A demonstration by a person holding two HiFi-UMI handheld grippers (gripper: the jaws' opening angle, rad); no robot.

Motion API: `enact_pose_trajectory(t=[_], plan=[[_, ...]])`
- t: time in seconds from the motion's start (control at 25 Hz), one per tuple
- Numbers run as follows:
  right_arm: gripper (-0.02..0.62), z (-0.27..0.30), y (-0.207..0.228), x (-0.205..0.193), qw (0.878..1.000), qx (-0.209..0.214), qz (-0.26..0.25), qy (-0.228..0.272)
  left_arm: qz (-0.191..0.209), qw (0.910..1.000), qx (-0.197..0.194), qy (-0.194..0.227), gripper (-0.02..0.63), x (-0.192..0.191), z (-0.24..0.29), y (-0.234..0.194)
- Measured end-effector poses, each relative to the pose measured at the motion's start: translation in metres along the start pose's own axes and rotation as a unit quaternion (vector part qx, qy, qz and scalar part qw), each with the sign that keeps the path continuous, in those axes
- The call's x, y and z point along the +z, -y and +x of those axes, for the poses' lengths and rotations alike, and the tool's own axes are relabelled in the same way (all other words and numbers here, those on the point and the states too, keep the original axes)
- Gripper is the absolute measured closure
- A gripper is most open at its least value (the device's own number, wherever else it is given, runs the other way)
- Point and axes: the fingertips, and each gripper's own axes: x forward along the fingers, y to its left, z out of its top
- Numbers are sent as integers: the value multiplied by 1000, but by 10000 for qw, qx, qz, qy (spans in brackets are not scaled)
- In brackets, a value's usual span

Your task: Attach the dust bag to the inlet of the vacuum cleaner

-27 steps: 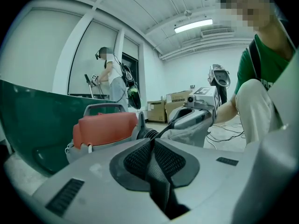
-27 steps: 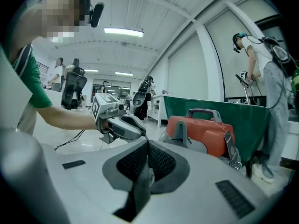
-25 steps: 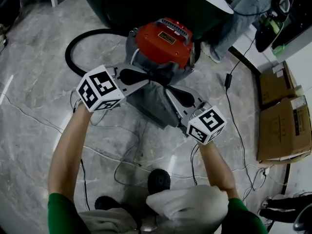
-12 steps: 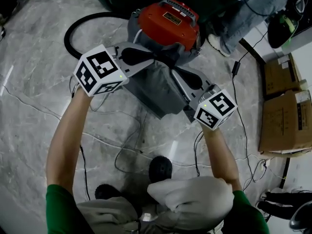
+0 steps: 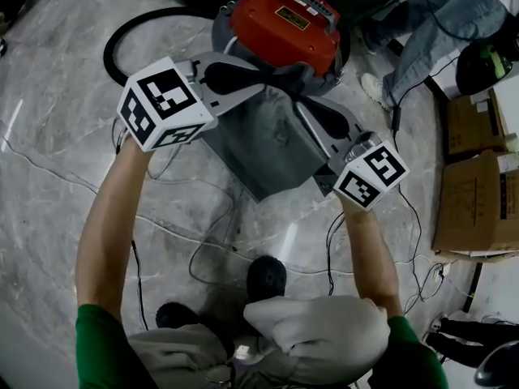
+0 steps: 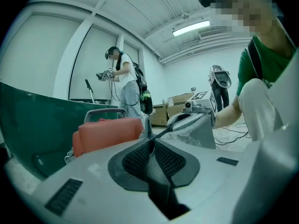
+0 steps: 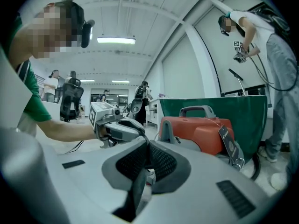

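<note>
— Where's our grey fabric dust bag (image 5: 268, 148)?
— Slung between both grippers, with the red-lidded vacuum cleaner (image 5: 284, 27) just ahead; our left gripper (image 6: 150, 139) clamps its top edge, our right gripper (image 7: 148, 143) pinches it too, jaws just eased apart slightly
— Attached?
— Not yet, we judge: seating it on the cleaner remains

1 vac (image 5: 284, 27), 1 dust bag (image 5: 259, 148), 2 hand-held grippers (image 5: 276, 77) (image 5: 298, 102) — 2 boxes (image 5: 474, 124) (image 5: 474, 209).

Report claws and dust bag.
Left claw shut on dust bag. Right claw pinching it, jaws just opened slightly. Bag against vacuum cleaner, inlet hidden. No obstruction.
</note>
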Motion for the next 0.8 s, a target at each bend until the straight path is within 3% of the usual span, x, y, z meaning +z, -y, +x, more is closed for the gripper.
enact_pose_trajectory(t=[0.8], plan=[[569,2,15,3,9993,275,47,233,20,9994,-199,286,571,4,12,-13]])
